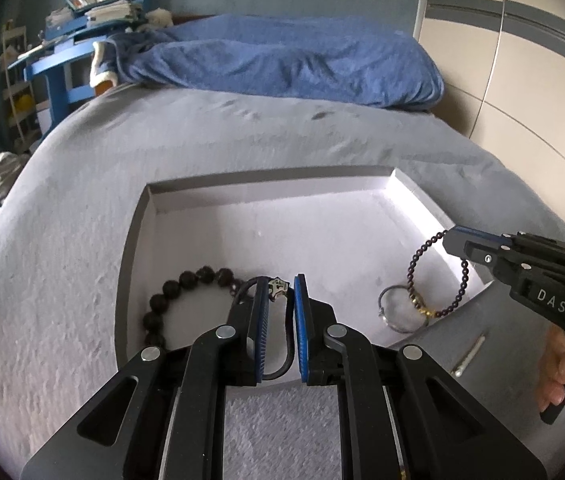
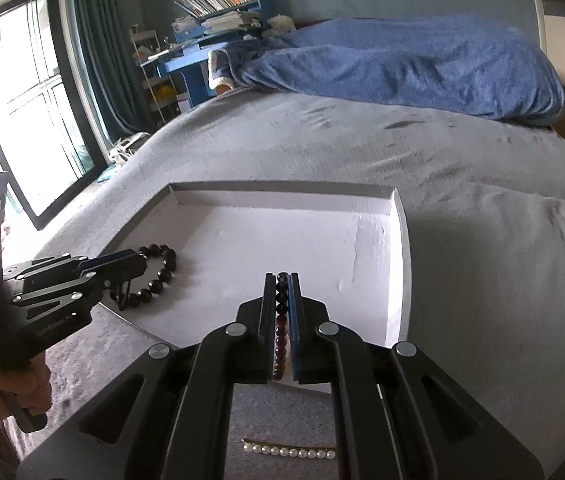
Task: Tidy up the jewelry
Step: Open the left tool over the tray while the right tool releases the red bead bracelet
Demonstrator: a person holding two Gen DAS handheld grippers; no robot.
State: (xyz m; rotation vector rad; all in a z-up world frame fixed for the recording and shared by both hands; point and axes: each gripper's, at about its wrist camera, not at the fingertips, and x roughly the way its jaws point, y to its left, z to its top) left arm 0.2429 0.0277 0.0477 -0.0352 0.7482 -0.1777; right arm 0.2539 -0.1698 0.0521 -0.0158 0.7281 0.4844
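Room: a bedroom; a bed (image 1: 82,208) under a grey cover carries everything, with a blue blanket (image 1: 282,64) heaped at its far end, a blue shelf unit (image 1: 94,20) of books beyond the far left corner and a window (image 2: 30,104) on the left.
Tray: a shallow white tray (image 1: 274,188) sits on the near part of the bed.
Left gripper: the left gripper (image 1: 281,294) hangs over the tray's near left part, jaws nearly together, pinching a black cord bracelet (image 1: 278,374) with a small metal charm (image 1: 278,289) at the tips.
Right gripper: the right gripper (image 2: 282,280) is clamped on a dark small-bead bracelet (image 1: 438,276), whose loop dangles over the tray's near right corner.
Already in tray: a large black-bead bracelet (image 1: 186,292) by the near left edge; a thin metal ring (image 1: 402,308) by the near right edge.
Outside tray: a pearl strand (image 2: 290,451) and a small pin (image 1: 469,355) lie on the cover near the tray's near edge.
Risk, right: I judge the dangling loop could catch on the metal ring or drape over the tray's wall if released this close to the corner.
Risk, left: the cord may tangle with the large beads just beside it.
In the way: nothing blocks either drop; the tray's middle is bare.
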